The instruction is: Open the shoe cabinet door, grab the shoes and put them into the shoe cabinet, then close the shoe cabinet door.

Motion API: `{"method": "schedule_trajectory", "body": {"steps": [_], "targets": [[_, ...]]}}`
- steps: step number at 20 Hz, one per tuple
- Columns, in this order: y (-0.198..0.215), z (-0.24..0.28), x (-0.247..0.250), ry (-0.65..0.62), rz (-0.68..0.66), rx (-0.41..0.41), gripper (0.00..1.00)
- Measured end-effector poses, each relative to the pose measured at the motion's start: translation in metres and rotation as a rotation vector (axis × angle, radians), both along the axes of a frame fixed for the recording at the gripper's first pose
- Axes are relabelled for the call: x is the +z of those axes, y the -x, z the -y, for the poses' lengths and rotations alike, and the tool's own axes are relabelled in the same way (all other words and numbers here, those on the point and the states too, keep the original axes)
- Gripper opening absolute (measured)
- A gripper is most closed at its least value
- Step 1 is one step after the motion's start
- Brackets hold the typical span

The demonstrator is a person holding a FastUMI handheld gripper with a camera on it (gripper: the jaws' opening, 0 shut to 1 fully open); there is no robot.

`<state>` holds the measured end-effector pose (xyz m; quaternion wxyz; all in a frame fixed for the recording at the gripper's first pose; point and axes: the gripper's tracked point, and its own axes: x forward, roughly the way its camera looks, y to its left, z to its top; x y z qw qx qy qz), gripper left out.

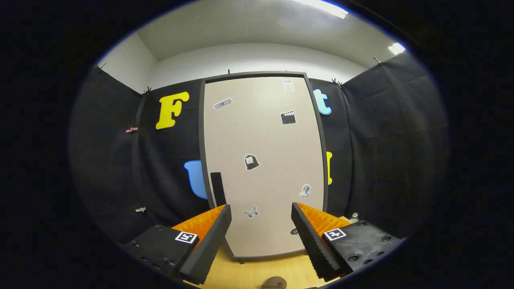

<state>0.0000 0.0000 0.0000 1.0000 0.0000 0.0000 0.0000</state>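
Note:
The shoe cabinet [263, 132] stands upright straight ahead, its beige door shut and dotted with several small stickers. A dark vertical handle [218, 188] sits at the door's lower left edge, just above my left finger. My gripper [261, 212] is open, fingers wide apart, with nothing between them; the door's lower part shows through the gap. A dark rounded bit of something [275, 283] peeks up on the floor below the fingers; I cannot tell if it is a shoe.
The cabinet rests on a light wooden floor [257, 273]. Black cloth walls close in on both sides and behind the cabinet. A small object [353, 218] sits on the floor by the cabinet's right foot, past my right finger.

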Motion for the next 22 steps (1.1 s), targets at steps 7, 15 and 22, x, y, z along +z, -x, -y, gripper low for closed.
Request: {"method": "schedule_trajectory", "body": {"steps": [7,15,22], "targets": [[-0.002,-0.001,-0.003,0.013,-0.012,-0.008,0.98],[-0.008,-0.007,-0.007,0.020,-0.017,-0.001,0.98],[-0.032,-0.041,-0.023,0.017,-0.039,0.052,0.98]]}}
